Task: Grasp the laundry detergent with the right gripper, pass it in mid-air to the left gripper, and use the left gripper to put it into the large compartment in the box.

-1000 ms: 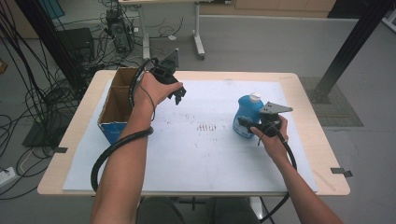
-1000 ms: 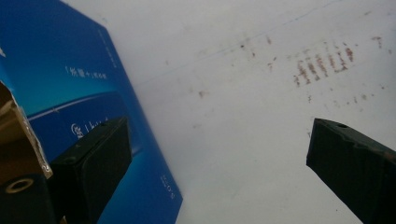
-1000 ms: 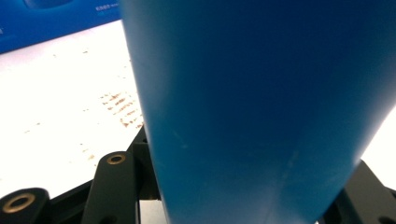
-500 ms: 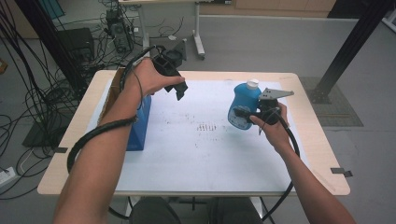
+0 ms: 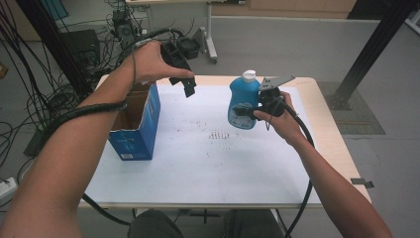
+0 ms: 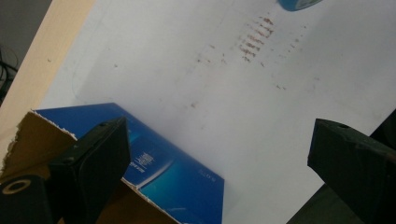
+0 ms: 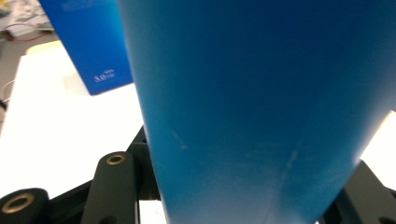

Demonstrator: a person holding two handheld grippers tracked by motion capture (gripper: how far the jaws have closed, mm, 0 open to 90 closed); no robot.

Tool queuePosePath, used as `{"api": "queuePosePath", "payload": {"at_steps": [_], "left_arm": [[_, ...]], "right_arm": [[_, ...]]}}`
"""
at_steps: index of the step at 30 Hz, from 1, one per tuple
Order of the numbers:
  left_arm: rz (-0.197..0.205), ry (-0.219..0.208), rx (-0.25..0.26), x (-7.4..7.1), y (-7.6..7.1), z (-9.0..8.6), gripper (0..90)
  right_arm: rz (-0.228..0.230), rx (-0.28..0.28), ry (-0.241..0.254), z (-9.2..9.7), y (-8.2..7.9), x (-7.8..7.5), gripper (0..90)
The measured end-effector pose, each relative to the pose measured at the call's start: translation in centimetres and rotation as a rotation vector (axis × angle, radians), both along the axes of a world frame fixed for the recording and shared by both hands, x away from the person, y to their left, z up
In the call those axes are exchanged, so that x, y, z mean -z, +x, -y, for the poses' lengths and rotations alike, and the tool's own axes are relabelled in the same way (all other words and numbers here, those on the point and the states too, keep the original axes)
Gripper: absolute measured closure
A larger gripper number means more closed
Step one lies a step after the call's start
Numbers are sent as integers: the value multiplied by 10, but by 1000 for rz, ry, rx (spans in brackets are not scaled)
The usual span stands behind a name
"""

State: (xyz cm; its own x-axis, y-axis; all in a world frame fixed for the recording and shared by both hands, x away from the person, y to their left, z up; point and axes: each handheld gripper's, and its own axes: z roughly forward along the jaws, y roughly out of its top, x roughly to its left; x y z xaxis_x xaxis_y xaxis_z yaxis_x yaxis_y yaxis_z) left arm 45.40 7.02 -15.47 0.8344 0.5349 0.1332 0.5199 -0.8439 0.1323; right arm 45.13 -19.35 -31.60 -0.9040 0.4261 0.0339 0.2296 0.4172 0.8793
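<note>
A blue bottle (image 5: 243,101) with a white cap hangs upright above the table, and my right gripper (image 5: 246,112) is shut on its lower body. In the right gripper view the blue bottle (image 7: 252,102) rises between the jaws of the right gripper (image 7: 243,196). My left gripper (image 5: 184,83) is held high over the table's far left, open with nothing in it. Its view looks down between the wide jaws of the left gripper (image 6: 219,135) at an open blue cardboard box (image 6: 177,177). That box (image 5: 136,124) stands on the left of the white sheet (image 5: 213,163).
Small brown marks (image 5: 220,135) dot the middle of the sheet. The wooden table edge (image 5: 327,124) runs along the right. Cables and equipment (image 5: 59,59) crowd the floor at far left, and a dark post (image 5: 366,54) stands at far right.
Both hands have risen. The right gripper has carried the blue bottle up off the table. The left gripper has moved up and away from the box.
</note>
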Motion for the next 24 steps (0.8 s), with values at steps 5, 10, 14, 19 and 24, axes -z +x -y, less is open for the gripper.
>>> {"api": "queuePosePath", "payload": {"at_steps": [5,10,14,19,24], "left_arm": [[-10,14,56,-9,-6,4,64],[-16,22,109,-18,-12,9,65],[-9,34,136,-23,-16,13,65],[-10,40,160,-28,-20,15,64],[-15,55,178,-32,-24,16,64]], "right_arm": [[-4,-71,5,-20,6,-11,447],[-11,-158,16,-44,9,-18,446],[-16,-209,27,-56,8,-21,445],[-26,-266,19,-71,7,-19,445],[-33,-309,30,-84,8,-17,444]]}}
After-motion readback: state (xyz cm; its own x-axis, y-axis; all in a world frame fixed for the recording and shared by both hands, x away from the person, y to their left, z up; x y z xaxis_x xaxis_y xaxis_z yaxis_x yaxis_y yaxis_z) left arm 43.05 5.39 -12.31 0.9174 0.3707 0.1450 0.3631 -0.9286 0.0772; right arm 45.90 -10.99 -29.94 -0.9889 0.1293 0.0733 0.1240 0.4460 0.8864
